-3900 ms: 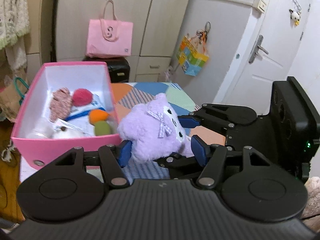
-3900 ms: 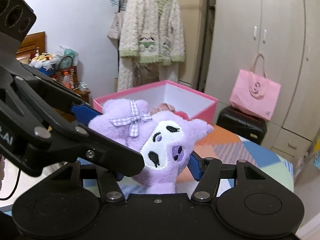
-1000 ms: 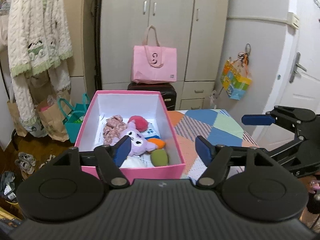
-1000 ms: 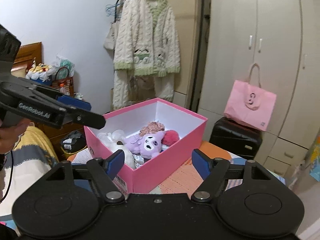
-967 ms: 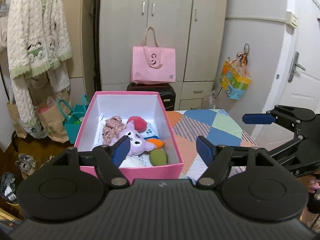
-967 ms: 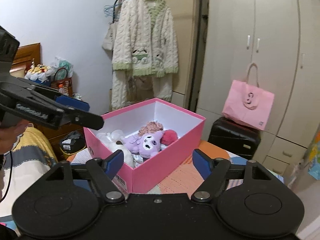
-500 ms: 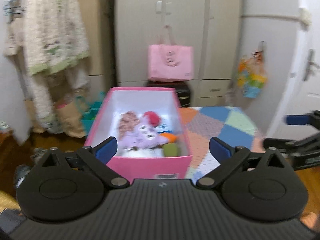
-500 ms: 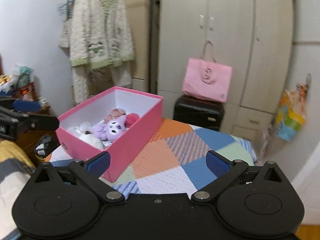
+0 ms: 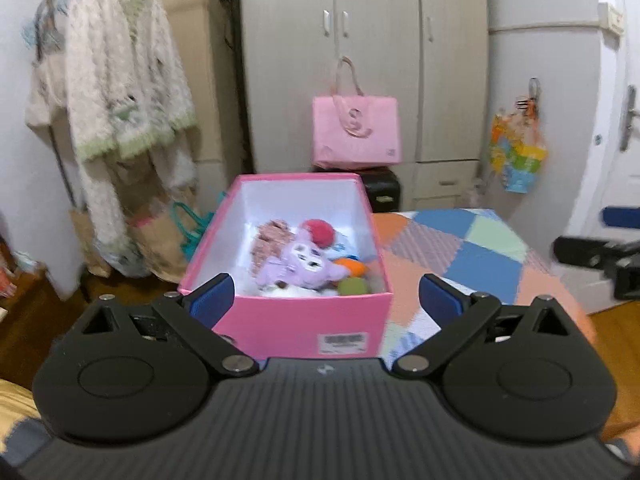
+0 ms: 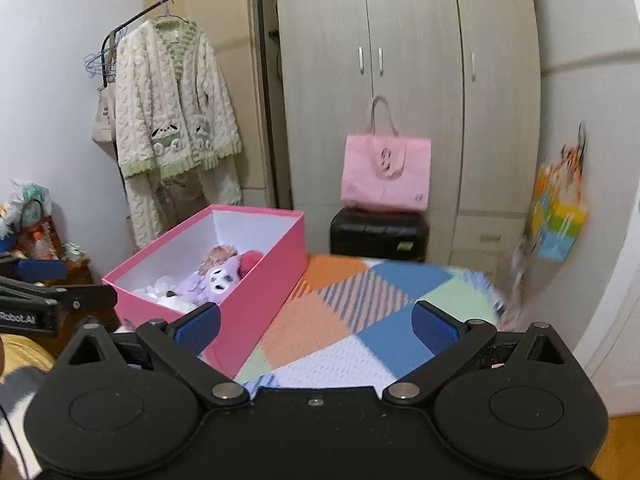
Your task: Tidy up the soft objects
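Both my tools are empty. My left gripper [image 9: 326,298] has its blue-padded jaws spread wide with nothing between them, only the near wall of the open pink cardboard box [image 9: 308,332] showing through the gap. My right gripper [image 10: 316,326] is spread just as wide over the patchwork crocheted table cover [image 10: 360,320], also holding nothing.

Risks from here, as I judge them:
- The box sits near the table's left edge. A careless reach with the left gripper could nudge the box wall and push it toward that edge.
- The contents are heaped up at the near end. Adding or rearranging a piece could tip one over the rim.
- Both views are motion-blurred, so I should not trust fine placement until they settle.
- The two grippers work close together; the right one shows at the edge of the left view, so a crossing reach could knock them together.

Task item: the lilac plush toy with a white face patch and dark eyes [image 9: 302,266] lies inside the box on top of the pile, face up and tilted, well below the rim. Beside it are a pinkish-brown knitted piece [image 9: 268,240], a red pompom-like ball [image 9: 319,232], an orange soft piece [image 9: 352,267] and an olive-green ball [image 9: 352,286]; white plush [image 10: 160,286] fills the near-left corner. No soft object is visible on the table cover outside the box, so the sorting looks finished or nearly so.
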